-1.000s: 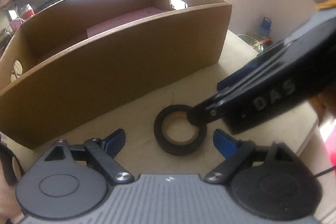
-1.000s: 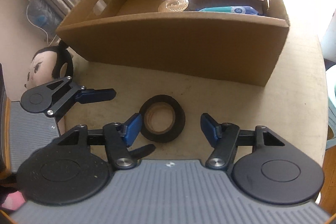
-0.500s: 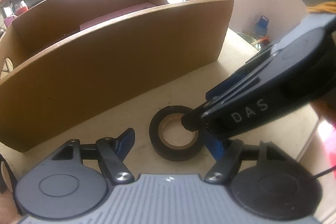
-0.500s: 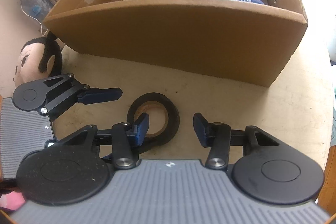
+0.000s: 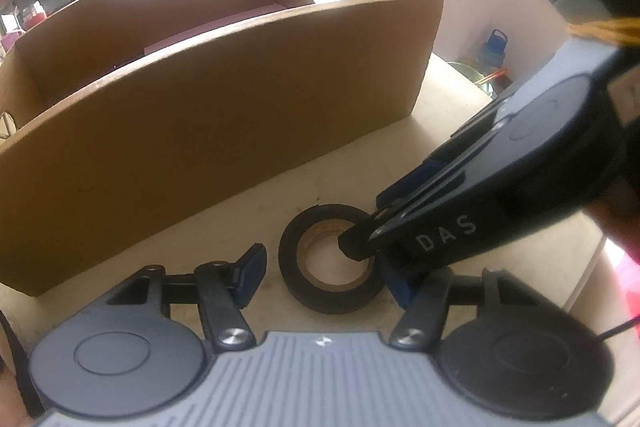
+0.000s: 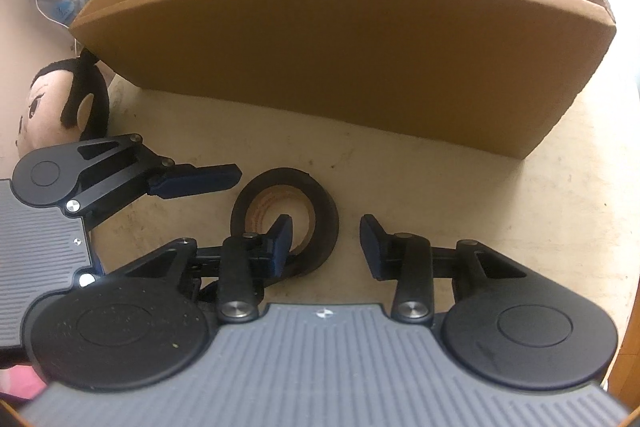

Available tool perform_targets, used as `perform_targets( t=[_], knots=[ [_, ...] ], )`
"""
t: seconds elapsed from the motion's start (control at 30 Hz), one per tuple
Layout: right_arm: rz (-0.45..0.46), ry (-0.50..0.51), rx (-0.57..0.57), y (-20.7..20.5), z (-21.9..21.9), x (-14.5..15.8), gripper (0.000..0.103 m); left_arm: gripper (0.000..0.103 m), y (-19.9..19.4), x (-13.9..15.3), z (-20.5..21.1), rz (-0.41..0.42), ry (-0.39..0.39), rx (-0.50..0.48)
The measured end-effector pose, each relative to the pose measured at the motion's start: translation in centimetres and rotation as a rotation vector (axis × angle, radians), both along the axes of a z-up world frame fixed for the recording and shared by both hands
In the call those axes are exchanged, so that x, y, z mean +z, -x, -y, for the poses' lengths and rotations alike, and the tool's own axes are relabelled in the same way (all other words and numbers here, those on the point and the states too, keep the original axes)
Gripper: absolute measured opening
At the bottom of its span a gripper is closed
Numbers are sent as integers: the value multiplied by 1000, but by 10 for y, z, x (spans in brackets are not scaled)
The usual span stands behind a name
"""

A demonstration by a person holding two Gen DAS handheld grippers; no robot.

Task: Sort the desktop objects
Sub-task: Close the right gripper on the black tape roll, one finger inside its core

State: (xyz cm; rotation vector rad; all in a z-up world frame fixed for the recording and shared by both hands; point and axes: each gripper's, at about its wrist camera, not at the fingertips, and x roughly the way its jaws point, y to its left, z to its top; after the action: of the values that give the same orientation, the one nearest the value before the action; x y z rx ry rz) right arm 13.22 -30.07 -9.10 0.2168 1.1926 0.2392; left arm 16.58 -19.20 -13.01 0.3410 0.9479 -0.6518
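Black tape roll (image 5: 326,269) now sits between both closing grippers — left gripper (image 5: 324,275) narrower, right gripper (image 6: 326,241) lower, neither gripping yet — pickup looks near.

Ahead of me the tall brown cardboard box (image 6: 360,67) walls off the far side; only its open top gives passage. Bare beige desk (image 6: 460,195) lies free to my right. My left tongs (image 6: 196,183) and right tongs (image 6: 326,241) crowd the black tape roll (image 6: 320,203), closing.
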Motion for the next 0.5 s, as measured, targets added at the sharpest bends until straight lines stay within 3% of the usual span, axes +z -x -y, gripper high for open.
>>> perform_targets(
  t=[0.13, 0.5],
  knots=[
    [-5, -19, 11, -1, -2, -1, 24, 63, 4, 2, -4, -2, 3, -2],
    [0, -3, 25, -2, -8, -2, 23, 62, 8, 6, -1, -2, 11, -12]
  ],
)
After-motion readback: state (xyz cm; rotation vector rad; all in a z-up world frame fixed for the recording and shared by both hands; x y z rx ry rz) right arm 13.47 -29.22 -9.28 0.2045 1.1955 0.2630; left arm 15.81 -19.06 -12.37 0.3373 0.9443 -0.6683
